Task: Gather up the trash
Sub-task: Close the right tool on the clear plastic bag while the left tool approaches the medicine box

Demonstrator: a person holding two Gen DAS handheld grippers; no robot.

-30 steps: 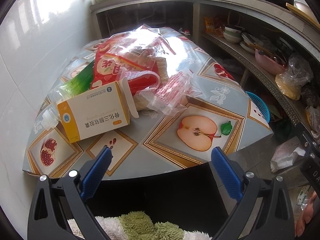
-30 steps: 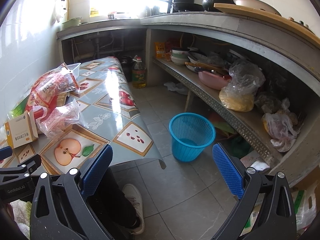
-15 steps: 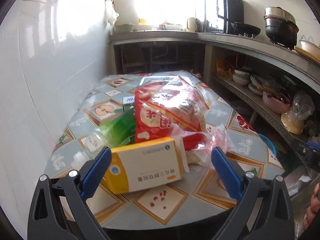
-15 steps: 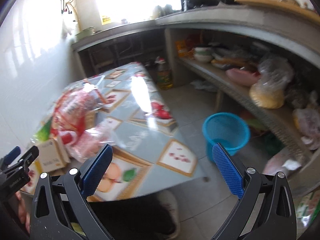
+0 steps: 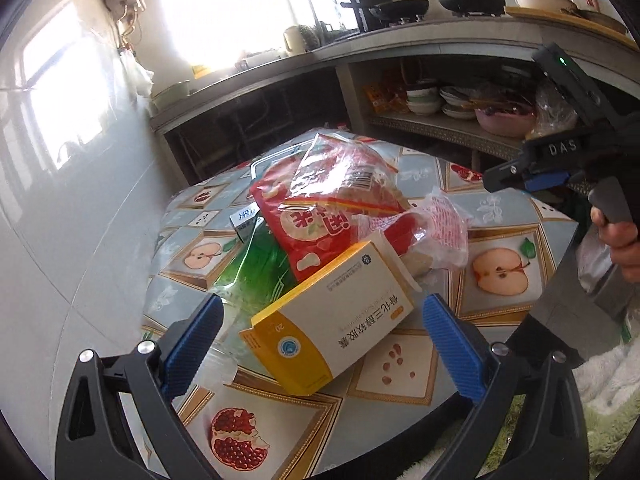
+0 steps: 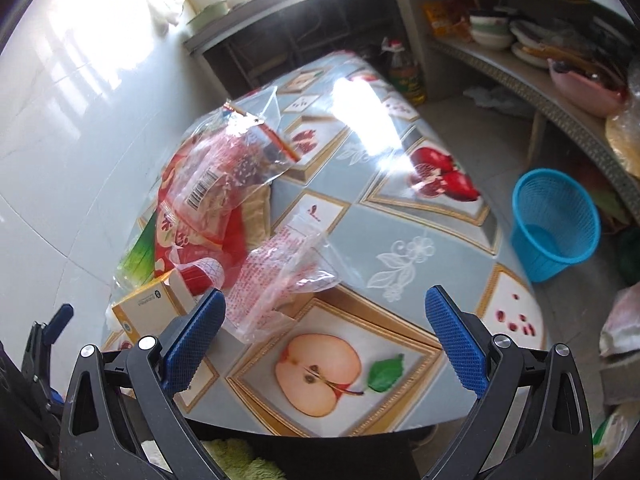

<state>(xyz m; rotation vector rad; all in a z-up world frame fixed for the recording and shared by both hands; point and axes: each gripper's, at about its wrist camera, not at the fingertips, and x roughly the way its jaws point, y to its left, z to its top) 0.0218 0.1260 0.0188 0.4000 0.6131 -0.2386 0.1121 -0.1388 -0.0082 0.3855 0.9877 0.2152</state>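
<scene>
A pile of trash lies on the fruit-patterned table: a white and yellow medicine box, a red snack bag, a green wrapper and a clear red-printed plastic bag. My left gripper is open, with the box lying between its blue pads. In the right wrist view the clear bag lies just ahead of my right gripper, which is open and holds nothing. The box shows at lower left. The right gripper also shows at right in the left wrist view.
A blue mesh basket stands on the floor right of the table. Concrete shelves with bowls and a pink basin run along the right. A white tiled wall borders the table's left. An oil bottle stands beyond the table.
Both grippers have moved forward over the table. The box now lies between the left pads. The right gripper has swung left from the basket toward the clear bag.
</scene>
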